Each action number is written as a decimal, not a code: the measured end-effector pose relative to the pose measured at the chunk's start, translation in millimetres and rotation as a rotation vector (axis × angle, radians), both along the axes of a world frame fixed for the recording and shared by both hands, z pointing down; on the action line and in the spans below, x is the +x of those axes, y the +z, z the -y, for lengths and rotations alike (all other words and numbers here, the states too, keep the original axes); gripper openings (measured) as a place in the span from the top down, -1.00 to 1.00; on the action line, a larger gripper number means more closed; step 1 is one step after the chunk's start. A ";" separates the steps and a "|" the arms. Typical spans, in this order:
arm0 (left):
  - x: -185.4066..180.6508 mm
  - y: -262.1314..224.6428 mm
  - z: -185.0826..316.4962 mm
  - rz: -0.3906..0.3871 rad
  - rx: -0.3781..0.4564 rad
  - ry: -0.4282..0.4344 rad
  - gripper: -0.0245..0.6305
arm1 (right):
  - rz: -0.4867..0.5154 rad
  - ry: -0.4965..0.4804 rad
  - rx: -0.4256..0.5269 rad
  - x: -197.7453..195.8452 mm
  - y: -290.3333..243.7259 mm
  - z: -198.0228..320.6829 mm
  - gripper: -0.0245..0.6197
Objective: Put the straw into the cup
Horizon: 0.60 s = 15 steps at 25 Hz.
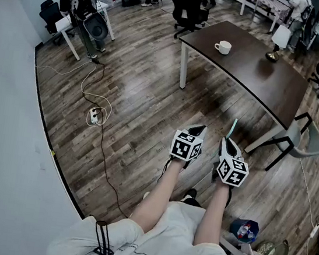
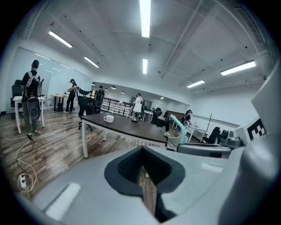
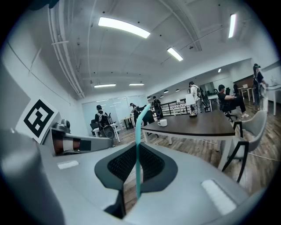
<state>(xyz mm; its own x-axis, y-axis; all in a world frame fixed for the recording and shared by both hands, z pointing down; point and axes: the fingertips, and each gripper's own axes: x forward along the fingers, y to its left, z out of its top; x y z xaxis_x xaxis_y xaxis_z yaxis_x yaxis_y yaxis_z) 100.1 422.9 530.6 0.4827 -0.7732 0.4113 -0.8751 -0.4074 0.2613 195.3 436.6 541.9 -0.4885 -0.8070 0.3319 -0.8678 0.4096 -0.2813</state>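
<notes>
A white cup (image 1: 222, 47) stands on the far part of a dark brown table (image 1: 255, 72), a few steps ahead of me. It also shows small in the left gripper view (image 2: 108, 118) and the right gripper view (image 3: 162, 123). My right gripper (image 1: 228, 142) is shut on a teal straw (image 1: 232, 128) that sticks up and forward between its jaws (image 3: 137, 154). The straw's bent top shows in the left gripper view (image 2: 177, 125). My left gripper (image 1: 197, 130) is beside the right one, its jaws together (image 2: 142, 170) with nothing between them. Both are held over the wooden floor, short of the table.
A grey chair (image 1: 309, 141) stands at the table's near right corner and a black office chair (image 1: 188, 7) behind it. A small dark object (image 1: 272, 56) sits on the table. A cable and power strip (image 1: 95, 116) lie on the floor at left. People work at far desks.
</notes>
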 end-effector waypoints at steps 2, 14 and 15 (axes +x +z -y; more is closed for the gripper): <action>-9.8 -2.5 6.3 0.017 0.024 0.008 0.92 | 0.001 -0.007 0.017 -12.9 0.4 6.5 0.78; -41.5 10.7 20.5 0.036 0.034 0.004 0.92 | 0.073 0.028 0.027 -22.9 9.7 26.2 0.78; -44.2 14.3 24.0 0.038 0.027 0.003 0.92 | 0.097 0.022 0.034 -23.9 7.0 32.5 0.78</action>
